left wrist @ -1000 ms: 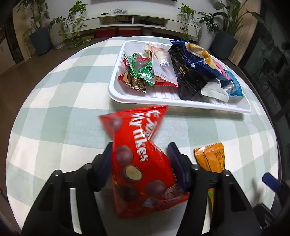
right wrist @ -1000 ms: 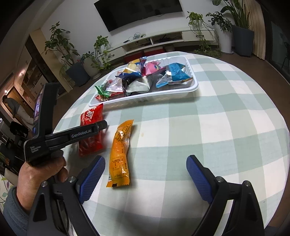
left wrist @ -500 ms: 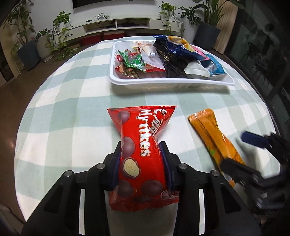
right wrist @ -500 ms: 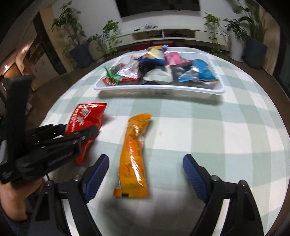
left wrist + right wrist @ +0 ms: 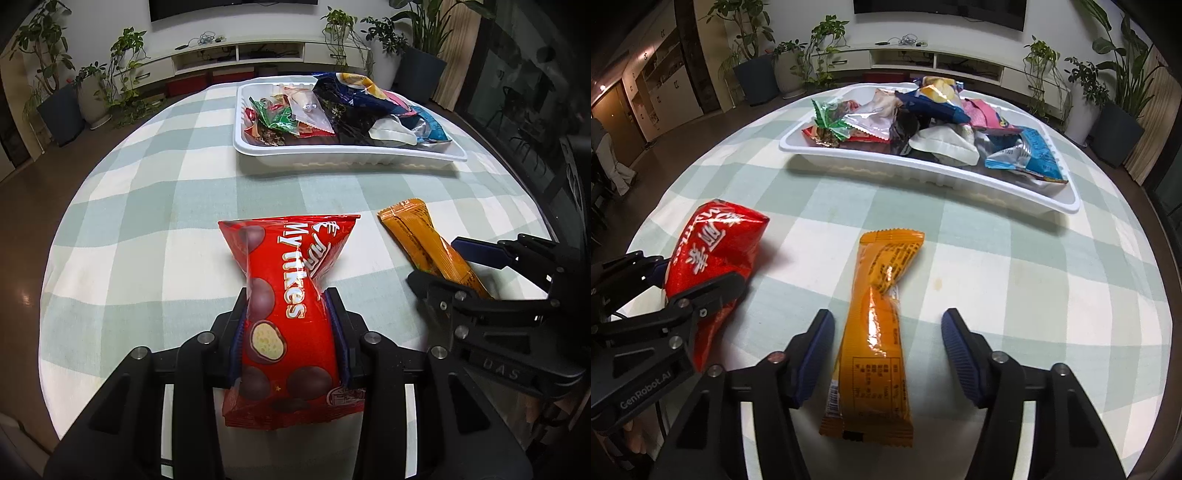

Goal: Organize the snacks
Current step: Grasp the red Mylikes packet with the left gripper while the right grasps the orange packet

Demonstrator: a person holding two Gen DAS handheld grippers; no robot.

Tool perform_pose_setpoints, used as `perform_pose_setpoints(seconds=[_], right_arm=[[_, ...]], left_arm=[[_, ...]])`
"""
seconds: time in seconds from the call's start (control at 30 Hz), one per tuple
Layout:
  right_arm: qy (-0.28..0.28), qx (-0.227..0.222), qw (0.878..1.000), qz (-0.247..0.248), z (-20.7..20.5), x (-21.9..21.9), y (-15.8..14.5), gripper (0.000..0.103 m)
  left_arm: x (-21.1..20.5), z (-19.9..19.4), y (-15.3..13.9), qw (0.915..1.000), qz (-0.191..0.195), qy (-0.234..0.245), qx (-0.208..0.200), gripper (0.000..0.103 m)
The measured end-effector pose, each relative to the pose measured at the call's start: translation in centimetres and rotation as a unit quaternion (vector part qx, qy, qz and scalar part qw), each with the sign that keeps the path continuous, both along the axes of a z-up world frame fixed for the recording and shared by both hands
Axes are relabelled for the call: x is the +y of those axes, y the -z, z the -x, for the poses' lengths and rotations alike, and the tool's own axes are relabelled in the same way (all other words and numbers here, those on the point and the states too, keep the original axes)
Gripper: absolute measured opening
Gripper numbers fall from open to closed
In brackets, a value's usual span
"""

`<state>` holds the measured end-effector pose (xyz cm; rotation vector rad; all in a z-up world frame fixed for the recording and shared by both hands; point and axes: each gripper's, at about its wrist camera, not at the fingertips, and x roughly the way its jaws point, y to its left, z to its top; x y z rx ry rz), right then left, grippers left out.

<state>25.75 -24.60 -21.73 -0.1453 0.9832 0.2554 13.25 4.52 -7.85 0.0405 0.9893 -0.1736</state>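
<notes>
A red bag of chocolate balls [image 5: 291, 317] is pinched at its waist by my left gripper [image 5: 288, 306], which is shut on it. The same red bag [image 5: 713, 258] shows at the left of the right wrist view. An orange snack bar [image 5: 875, 328] lies lengthwise on the checked tablecloth between the fingers of my right gripper [image 5: 886, 332]. Those jaws are closing, with gaps still showing on both sides of the bar. In the left wrist view the orange bar [image 5: 424, 243] runs into the right gripper at the right. A white tray [image 5: 923, 173] piled with several snack packets sits beyond.
The round table wears a green-and-white checked cloth [image 5: 155, 206]. The white tray [image 5: 332, 155] stands at the far side. Potted plants [image 5: 753, 70] and a low white TV shelf [image 5: 240, 55] line the room behind. A hand [image 5: 635, 435] holds the left tool.
My left gripper squeezed shut on the red bag. My right gripper moved over the orange bar, straddling it, and its jaws have narrowed. The tray looks farther off in the left view.
</notes>
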Motion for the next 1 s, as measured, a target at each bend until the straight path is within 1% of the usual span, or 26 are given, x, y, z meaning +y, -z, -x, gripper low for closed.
perform_pose_setpoints(seconds=[0.17,0.2,0.3,0.5,0.57,0.73,1.0], right_arm=[[0.001,0.001,1.0,0.0,0.3,-0.1,-0.2,0.039],[0.001,0.001,1.0,0.0,0.4,-0.2,-0.2,0.038],[0.001,0.001,1.0,-0.002,0.8,-0.3,-0.2,0.029],[0.008,0.001,1.0,-0.017,1.8,-1.2,-0.3,0.025],[0.012,0.0,1.0,-0.025,2.3,-1.6,-0.4,0.022],[0.028,-0.004,0.998,-0.055,3.6,-3.4,-0.8,0.021],[0.052,-0.011,0.993,-0.105,4.7,-6.4,-2.1,0.02]], left_arm=[[-0.2,0.4,-0.1,1.0,-0.001,0.0,-0.002,0.036],[-0.3,0.5,-0.2,1.0,-0.002,0.0,-0.002,0.036],[-0.3,0.7,-0.3,1.0,-0.003,0.0,-0.004,0.036],[-0.6,1.3,-0.1,1.0,-0.001,0.005,-0.004,0.036],[-0.7,1.6,-0.1,0.9999,0.001,0.01,-0.004,0.036],[-0.9,2.1,-0.3,0.9998,0.008,0.015,-0.006,0.036],[-1.1,2.7,-1.6,0.999,0.035,0.023,-0.015,0.036]])
